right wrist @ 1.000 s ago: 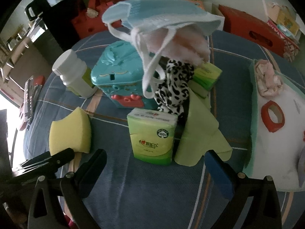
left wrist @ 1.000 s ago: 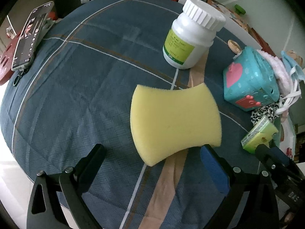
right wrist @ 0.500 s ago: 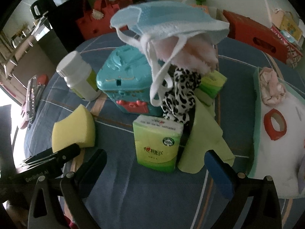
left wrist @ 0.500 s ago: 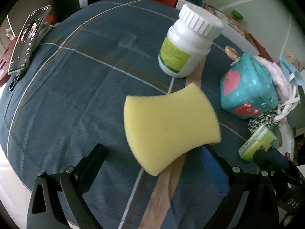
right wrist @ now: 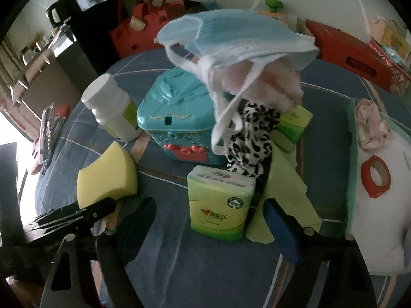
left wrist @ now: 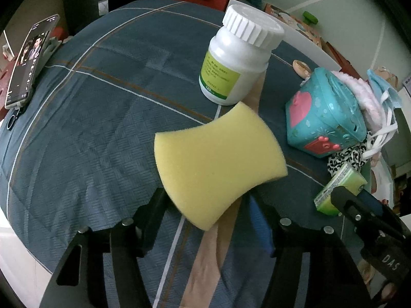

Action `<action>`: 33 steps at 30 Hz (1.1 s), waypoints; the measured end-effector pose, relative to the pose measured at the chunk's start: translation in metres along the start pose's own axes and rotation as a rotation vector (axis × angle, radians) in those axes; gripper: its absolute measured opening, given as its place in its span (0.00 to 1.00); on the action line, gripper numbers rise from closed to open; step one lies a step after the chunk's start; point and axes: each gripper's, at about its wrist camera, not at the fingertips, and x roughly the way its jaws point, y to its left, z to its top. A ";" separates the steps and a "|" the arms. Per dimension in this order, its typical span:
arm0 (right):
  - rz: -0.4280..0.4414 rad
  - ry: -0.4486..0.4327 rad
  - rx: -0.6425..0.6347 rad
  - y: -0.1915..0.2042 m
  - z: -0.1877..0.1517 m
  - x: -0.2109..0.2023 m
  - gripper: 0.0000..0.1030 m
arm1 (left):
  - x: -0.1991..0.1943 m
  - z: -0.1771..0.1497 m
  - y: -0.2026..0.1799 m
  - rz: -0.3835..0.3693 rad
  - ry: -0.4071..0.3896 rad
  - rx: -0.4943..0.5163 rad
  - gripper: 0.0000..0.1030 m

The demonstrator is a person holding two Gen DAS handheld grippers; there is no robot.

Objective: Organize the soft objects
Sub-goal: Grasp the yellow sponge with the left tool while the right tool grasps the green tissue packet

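Observation:
A yellow sponge is gripped at its near end by my left gripper and is lifted and tilted over the blue plaid tablecloth. It also shows in the right wrist view. My right gripper is open around a green tissue pack that stands upright. Behind the pack, a leopard-print cloth, a pink fluffy cloth and a blue face mask are piled up. A light green cloth lies beside the pack.
A white pill bottle and a teal toy box stand behind the sponge. A phone lies at the far left edge. A white tray at the right holds a red tape roll and a pink cloth.
My left gripper has closed on the sponge and raised it off the cloth. My right gripper has moved closer to the tissue pack and its fingers have narrowed.

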 end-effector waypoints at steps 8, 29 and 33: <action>-0.012 0.014 -0.009 0.007 0.002 0.015 0.76 | -0.002 -0.002 0.005 -0.005 -0.002 -0.003 0.63; -0.008 0.016 0.011 -0.007 0.003 0.011 0.50 | -0.010 -0.002 0.012 -0.038 -0.028 -0.008 0.45; -0.010 0.000 0.000 -0.003 0.002 0.003 0.50 | -0.014 -0.001 0.009 -0.043 -0.041 -0.004 0.44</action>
